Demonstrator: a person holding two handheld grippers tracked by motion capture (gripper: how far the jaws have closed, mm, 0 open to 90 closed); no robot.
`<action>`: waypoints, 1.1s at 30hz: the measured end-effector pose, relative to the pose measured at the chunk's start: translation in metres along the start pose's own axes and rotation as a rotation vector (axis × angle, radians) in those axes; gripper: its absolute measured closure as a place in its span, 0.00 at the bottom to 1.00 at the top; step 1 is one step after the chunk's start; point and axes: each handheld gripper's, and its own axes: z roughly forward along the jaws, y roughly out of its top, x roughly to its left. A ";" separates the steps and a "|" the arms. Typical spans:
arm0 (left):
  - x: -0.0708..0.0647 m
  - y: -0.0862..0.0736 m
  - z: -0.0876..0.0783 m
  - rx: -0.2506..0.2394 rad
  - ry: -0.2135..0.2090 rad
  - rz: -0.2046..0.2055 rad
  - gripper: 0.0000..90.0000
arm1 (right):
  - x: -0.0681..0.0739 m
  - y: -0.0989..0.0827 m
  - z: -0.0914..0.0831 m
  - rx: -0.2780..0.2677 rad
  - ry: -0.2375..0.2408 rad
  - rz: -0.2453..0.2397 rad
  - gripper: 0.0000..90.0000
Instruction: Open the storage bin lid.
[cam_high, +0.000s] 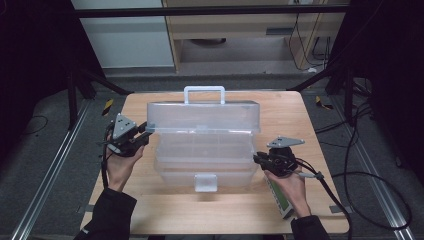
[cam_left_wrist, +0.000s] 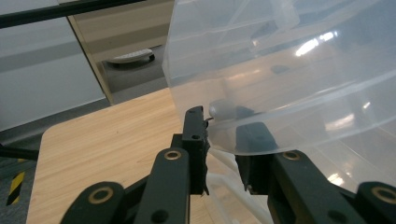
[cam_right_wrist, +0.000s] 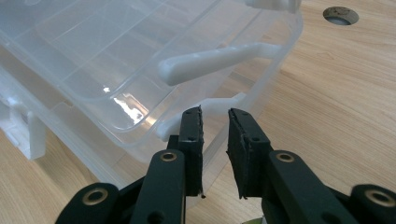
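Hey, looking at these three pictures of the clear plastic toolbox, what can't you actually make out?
- Left gripper view: the left gripper has one jaw behind the cloudy wall of the toolbox lid, so whether it grips is unclear.
- Right gripper view: the right gripper hides part of the white hinge arm.
- High view: the tray compartments are too small to tell their contents.

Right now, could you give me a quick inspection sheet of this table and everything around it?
Surface: wooden table, round hole near the box.
Job's things: clear plastic tiered organiser box, trays fanned open, white handle on top.
Clutter: nothing seen.
Grippers: left gripper straddles the upper tray's edge; right gripper open, at the white link arm.
Cables: black cable trails off the right side.
Surroundings: dark curtains, grey floor, cabinet behind.
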 end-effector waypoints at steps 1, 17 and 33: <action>0.001 0.001 0.001 0.001 0.001 0.000 0.83 | 0.000 0.000 0.000 0.000 0.000 0.000 0.84; 0.009 0.014 0.013 -0.012 0.014 -0.028 0.85 | 0.000 0.000 0.001 0.002 0.006 0.017 0.84; 0.014 0.028 0.027 -0.017 0.031 -0.052 0.86 | 0.000 0.001 0.001 0.002 0.008 0.024 0.84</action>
